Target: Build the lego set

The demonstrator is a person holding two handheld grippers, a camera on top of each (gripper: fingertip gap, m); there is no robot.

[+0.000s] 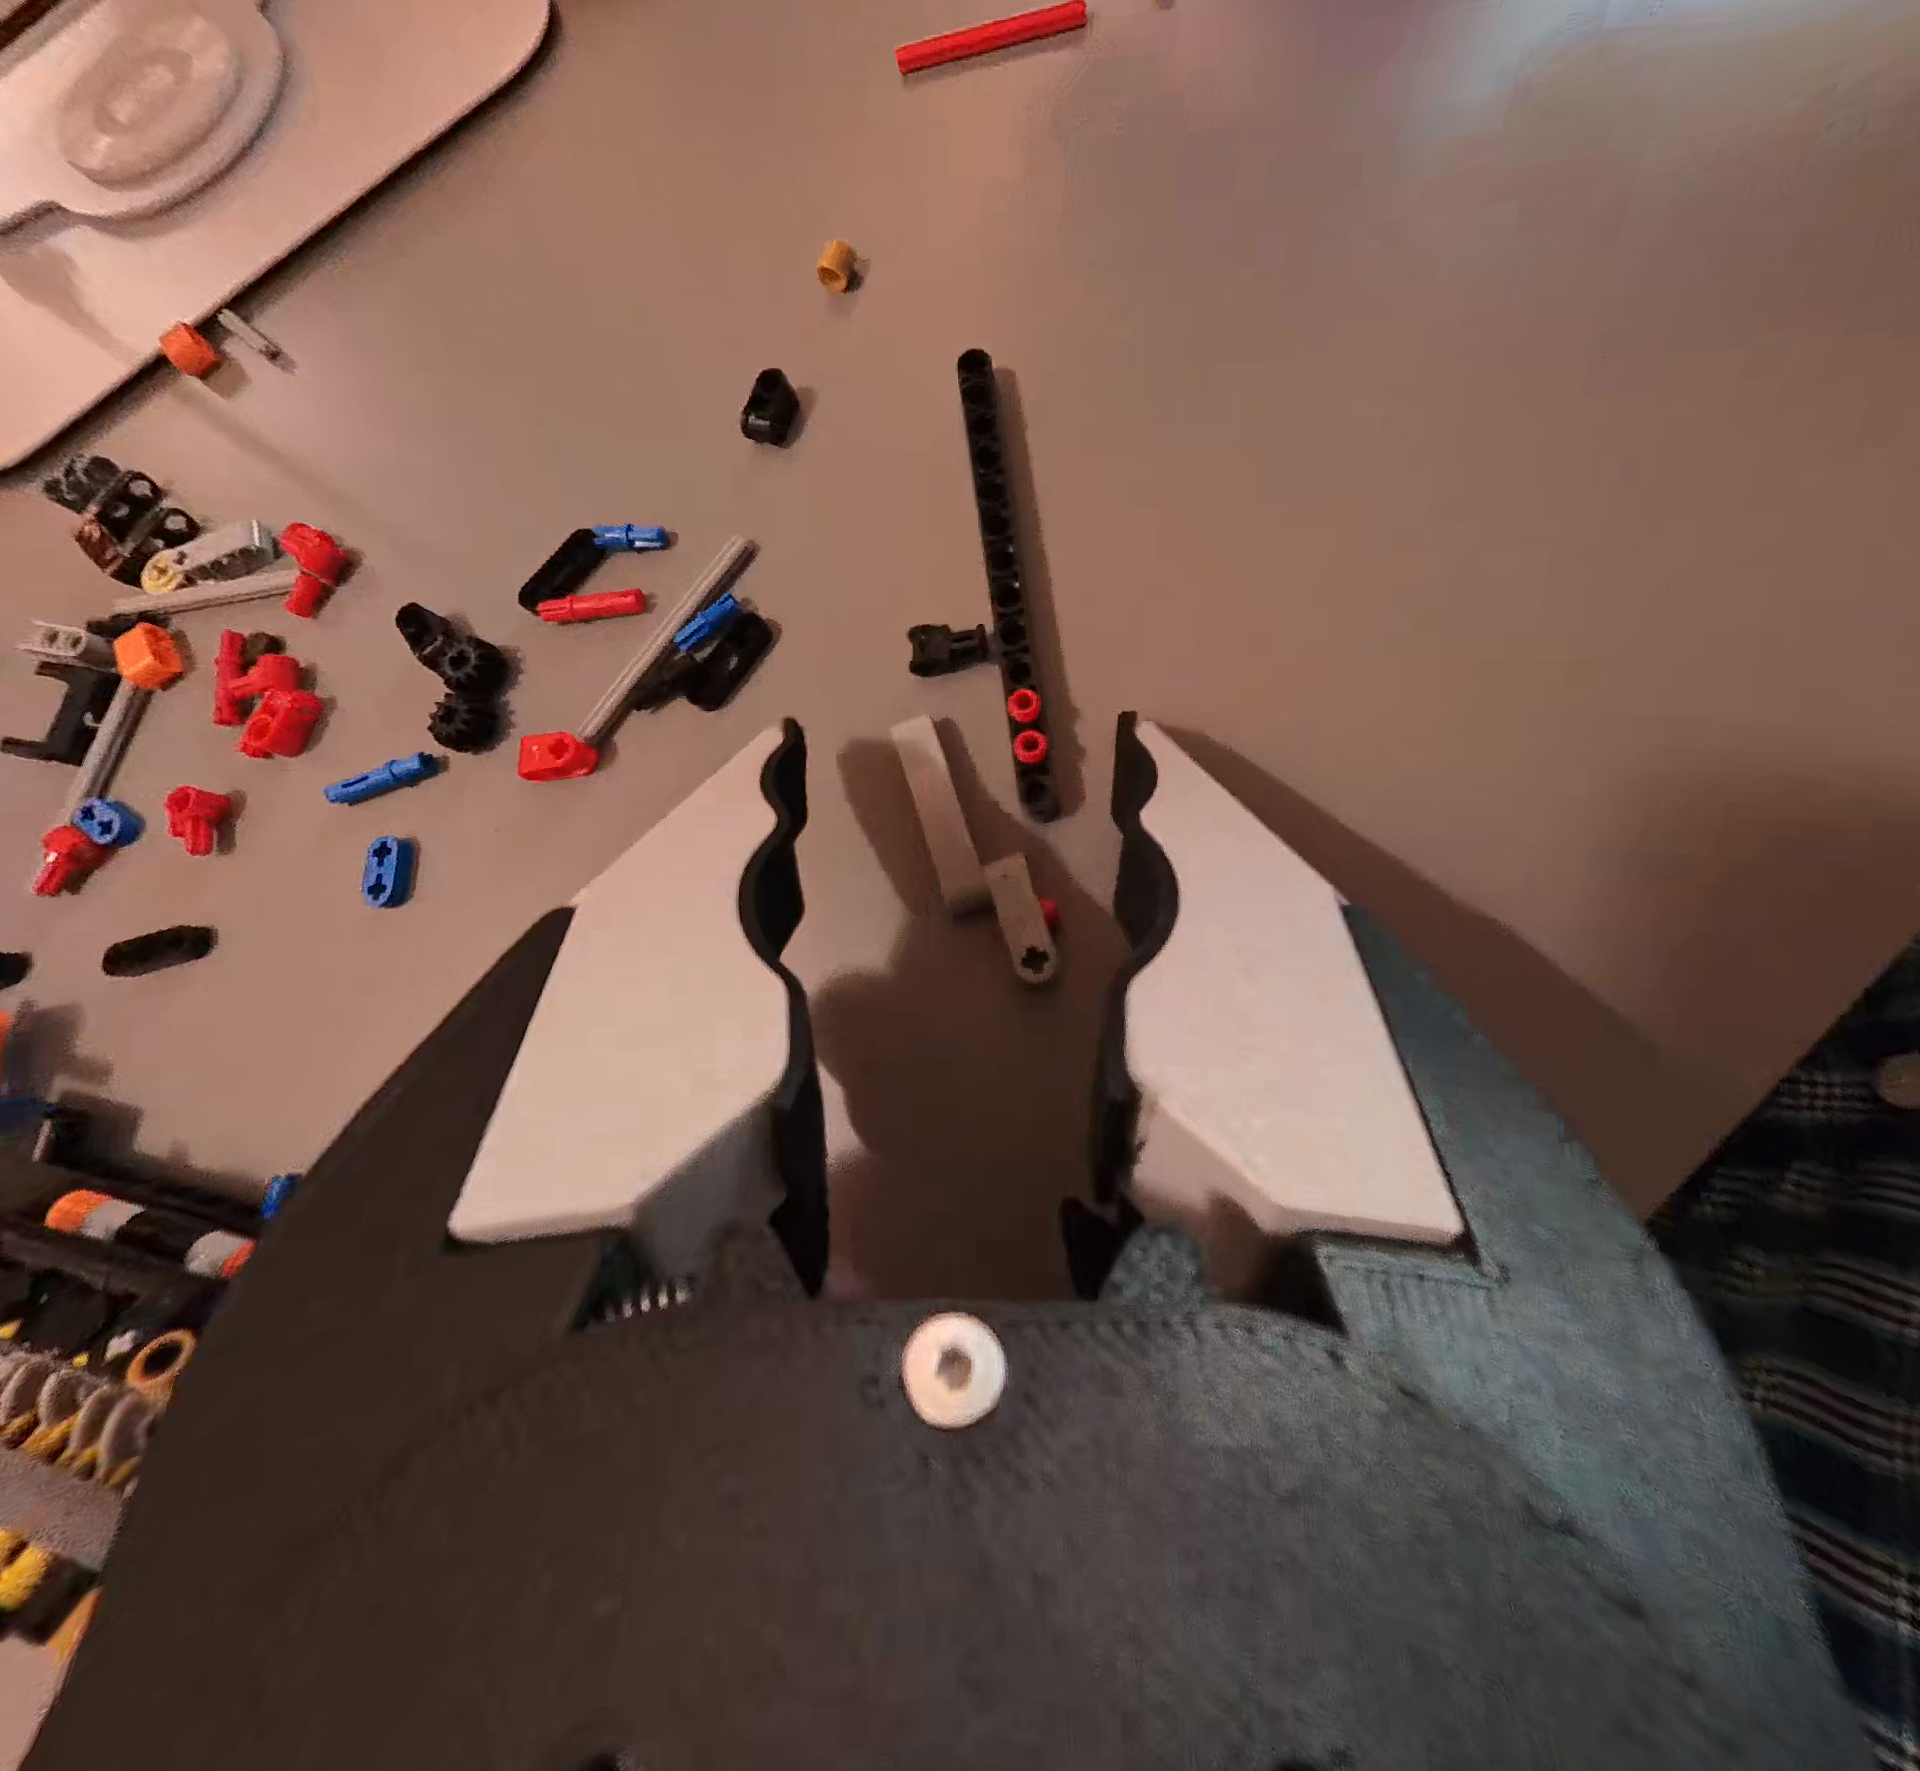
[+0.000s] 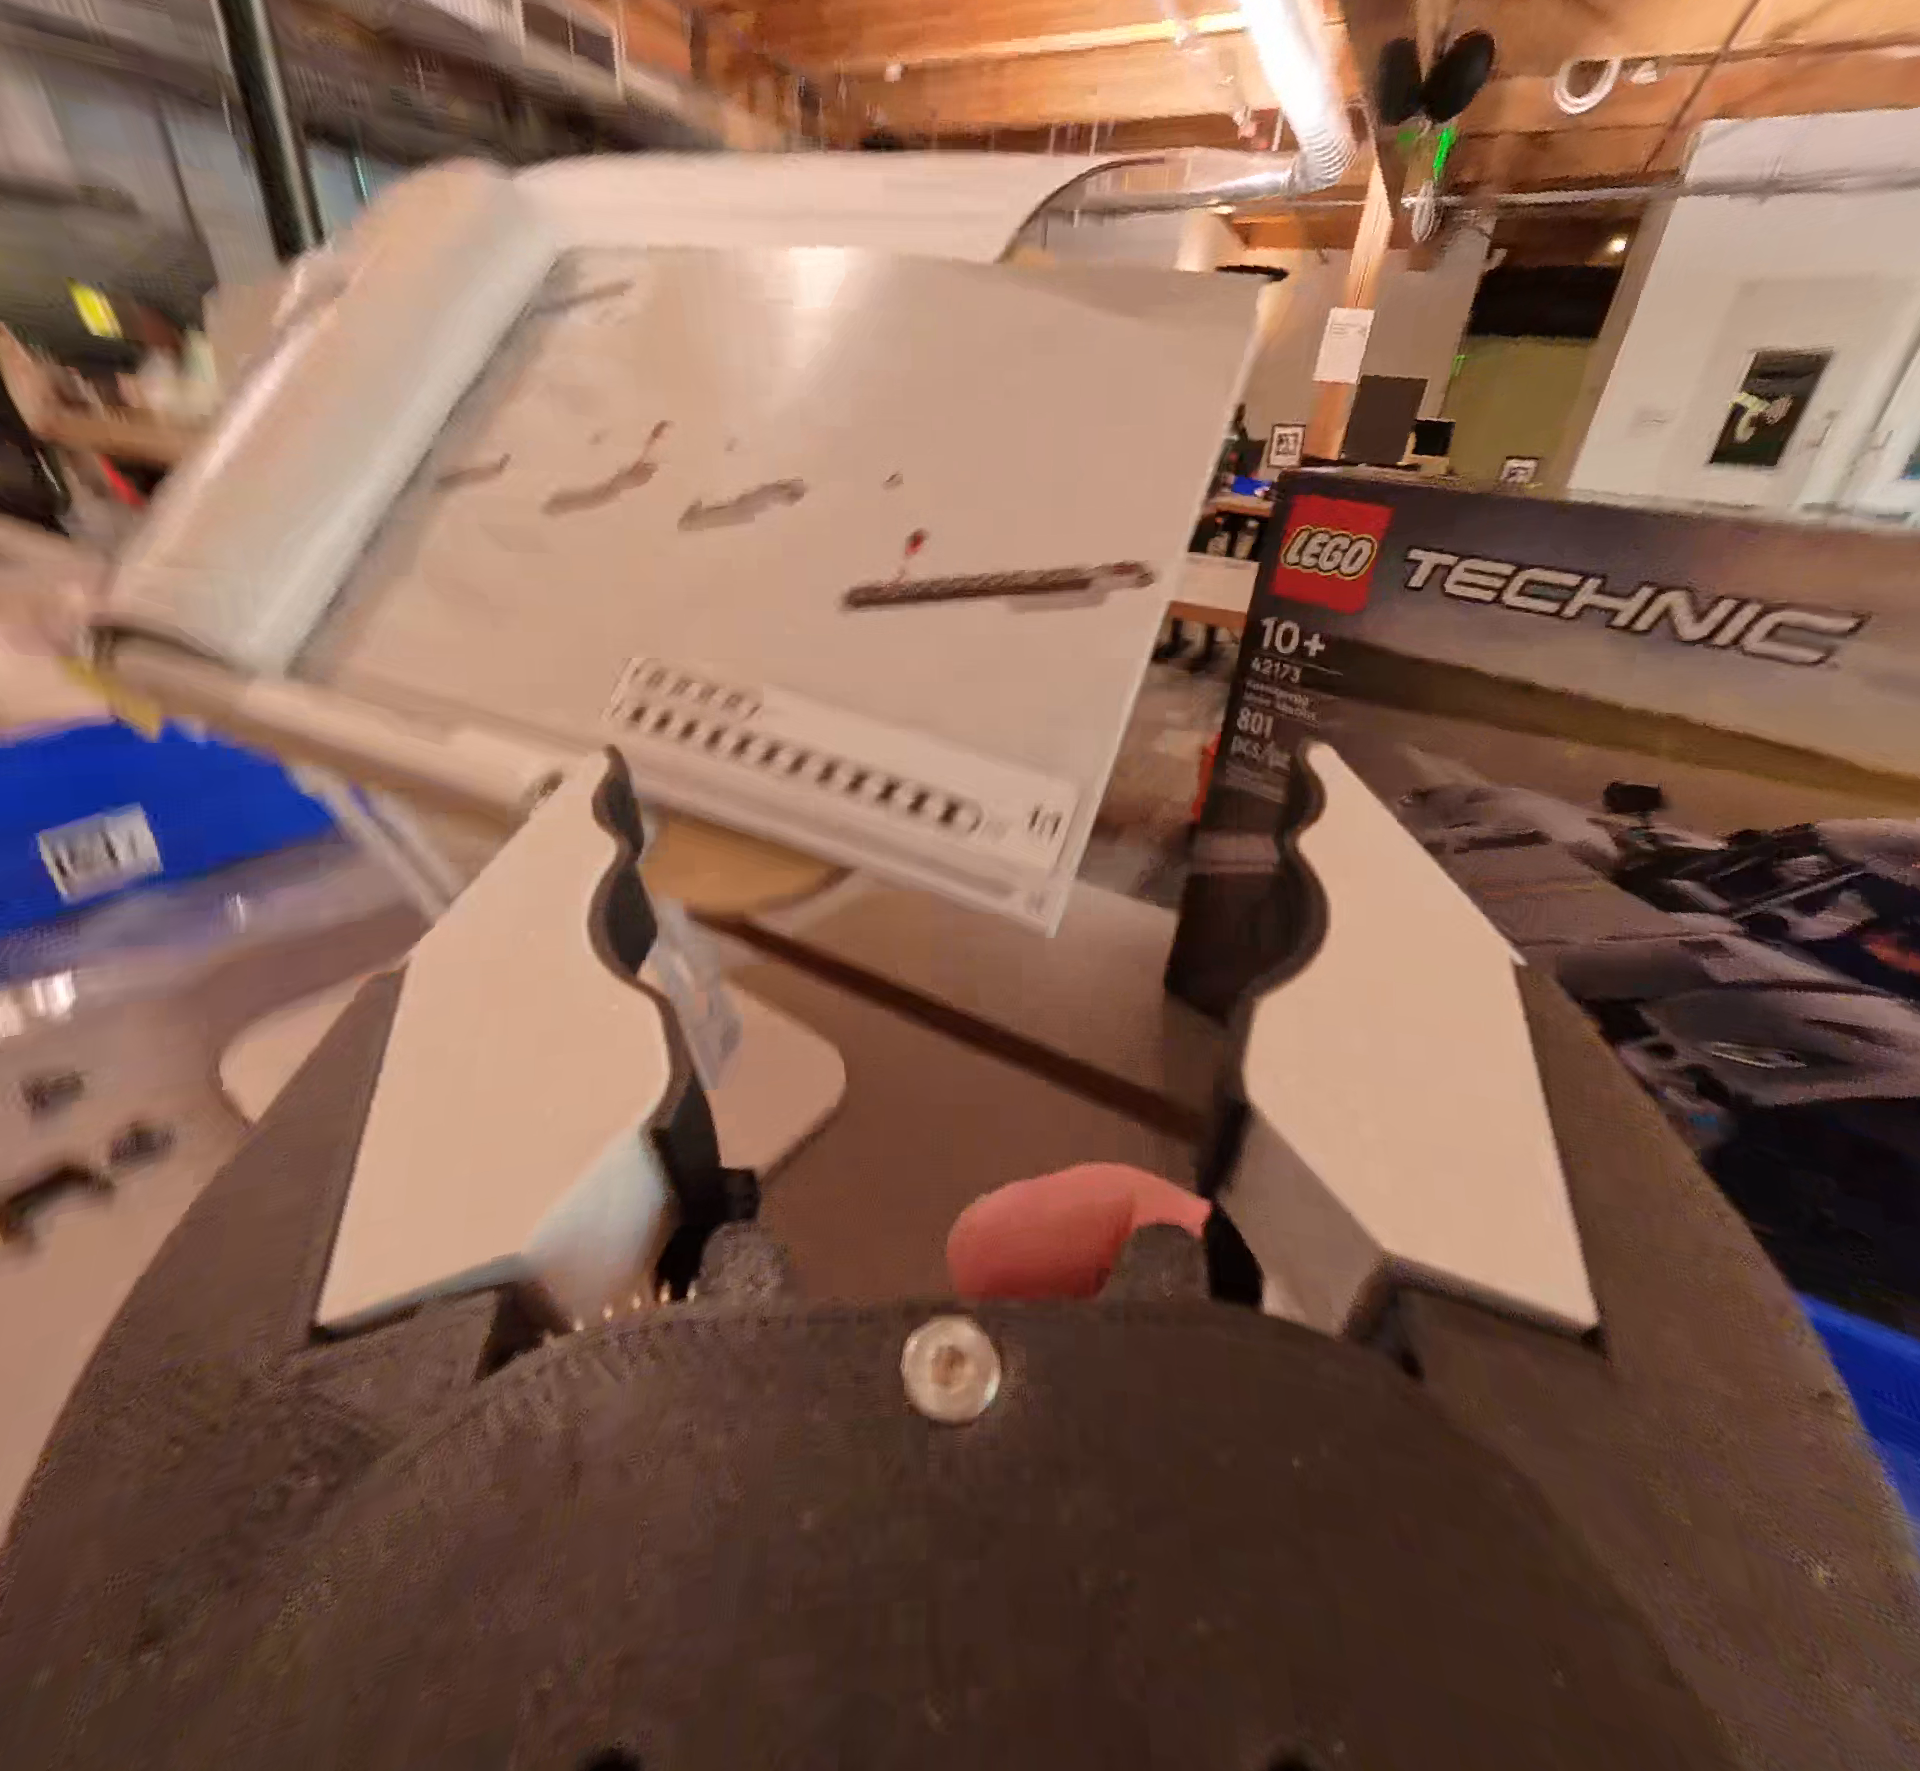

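Grey beam [image 1: 940, 812] between spread left fingers [image 1: 961, 734]; right fingers [image 2: 961, 765] spread, empty, facing set box [image 2: 1621, 682].

The left wrist view looks steeply down, close over the tabletop [image 1: 1299, 474] and its loose parts. The right wrist view faces level across the table toward an open instruction booklet [image 2: 748, 516] and the set's box [image 2: 1621, 765]. Both show the tabletop itself.
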